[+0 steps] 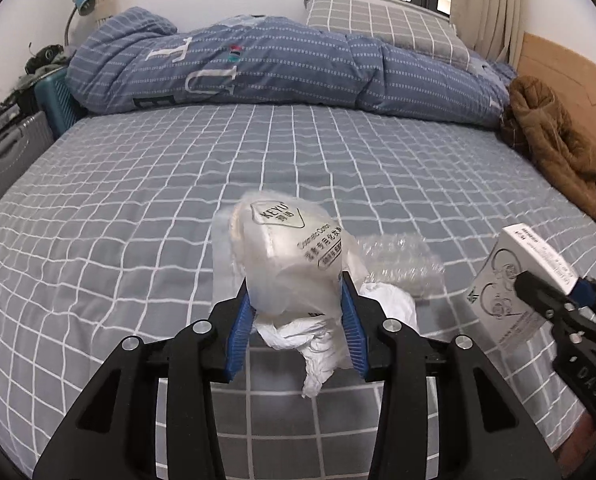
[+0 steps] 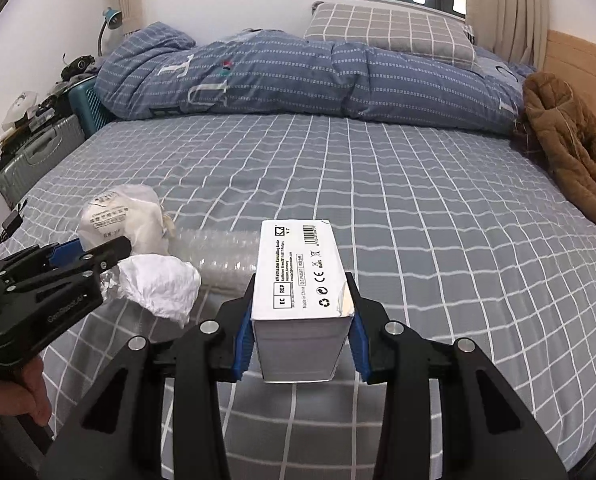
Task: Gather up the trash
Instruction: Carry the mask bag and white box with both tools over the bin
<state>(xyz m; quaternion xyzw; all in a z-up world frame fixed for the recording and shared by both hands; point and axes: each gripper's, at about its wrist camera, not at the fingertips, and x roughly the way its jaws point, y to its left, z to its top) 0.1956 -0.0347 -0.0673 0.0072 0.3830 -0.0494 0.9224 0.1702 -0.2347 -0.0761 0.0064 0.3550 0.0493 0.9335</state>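
Between my left gripper's (image 1: 296,312) pads sits the soft cotton-pad bag (image 1: 288,248), pinched low; it could squirm out. My right gripper (image 2: 302,316) clamps the white box (image 2: 300,276) by its near end (front-heavy, may tip). Just beyond lie the crumpled tissue (image 2: 160,284) and bubble wrap (image 2: 224,256). No bin shows anywhere.
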